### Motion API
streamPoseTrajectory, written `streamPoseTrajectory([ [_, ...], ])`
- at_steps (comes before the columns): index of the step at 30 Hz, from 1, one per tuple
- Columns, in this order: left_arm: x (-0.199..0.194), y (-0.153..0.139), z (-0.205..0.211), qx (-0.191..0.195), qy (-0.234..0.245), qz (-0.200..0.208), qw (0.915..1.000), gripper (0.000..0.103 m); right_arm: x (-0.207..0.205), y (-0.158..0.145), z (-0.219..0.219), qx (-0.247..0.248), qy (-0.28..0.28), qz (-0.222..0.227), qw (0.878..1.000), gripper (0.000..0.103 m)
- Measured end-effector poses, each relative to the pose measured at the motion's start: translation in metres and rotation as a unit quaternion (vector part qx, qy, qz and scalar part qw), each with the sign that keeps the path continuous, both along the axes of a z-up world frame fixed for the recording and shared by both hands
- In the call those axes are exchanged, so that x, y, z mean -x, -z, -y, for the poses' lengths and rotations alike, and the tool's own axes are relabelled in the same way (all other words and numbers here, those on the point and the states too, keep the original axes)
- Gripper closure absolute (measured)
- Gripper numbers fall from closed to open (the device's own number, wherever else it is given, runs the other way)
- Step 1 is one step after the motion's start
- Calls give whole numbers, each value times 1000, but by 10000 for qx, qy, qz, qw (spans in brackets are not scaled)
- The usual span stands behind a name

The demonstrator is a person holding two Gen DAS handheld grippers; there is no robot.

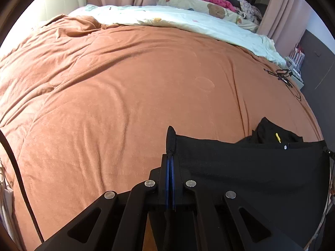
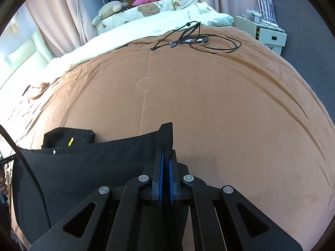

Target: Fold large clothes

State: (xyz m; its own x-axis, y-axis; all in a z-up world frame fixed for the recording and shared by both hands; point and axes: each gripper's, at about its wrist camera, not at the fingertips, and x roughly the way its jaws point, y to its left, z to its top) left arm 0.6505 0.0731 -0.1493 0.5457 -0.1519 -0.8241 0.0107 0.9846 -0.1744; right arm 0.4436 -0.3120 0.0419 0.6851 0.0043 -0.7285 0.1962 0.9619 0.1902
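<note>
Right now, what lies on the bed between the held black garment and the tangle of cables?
Only bare brown blanket, seen in the right wrist view, between black garment and cables.

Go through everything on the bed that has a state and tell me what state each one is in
left gripper: jaws shut on one corner of the black garment.
right gripper: jaws shut on the opposite corner.
black garment: stretched between both grippers, far part bunched on the bed.
brown blanket: spread out, lightly wrinkled.
black cable: lying loose, tangled.
</note>
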Motion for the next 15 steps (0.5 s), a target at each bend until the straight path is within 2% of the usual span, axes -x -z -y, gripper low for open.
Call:
streamPoseTrajectory([
  [5,-21,13,3,-16,-76,-92,9999,102,-17,11,0,112,34,-98,9999,103],
  [8,-37,30,11,-89,-84,-340,9993,101,-33,27,-3,200,122,-462,9987,102],
  [11,-43,41,18,-226,-5,-532,9983,99,-39,39,-2,284,239,-726,9967,93],
  [13,-39,36,19,-271,7,-475,9985,92,-33,36,-2,386,290,-741,9961,84],
  [14,-35,32,18,-278,8,-445,9986,88,-27,32,-1,393,271,-710,9963,66],
  [15,-31,28,16,-273,2,-415,9988,78,-24,28,-1,386,241,-662,9968,43],
])
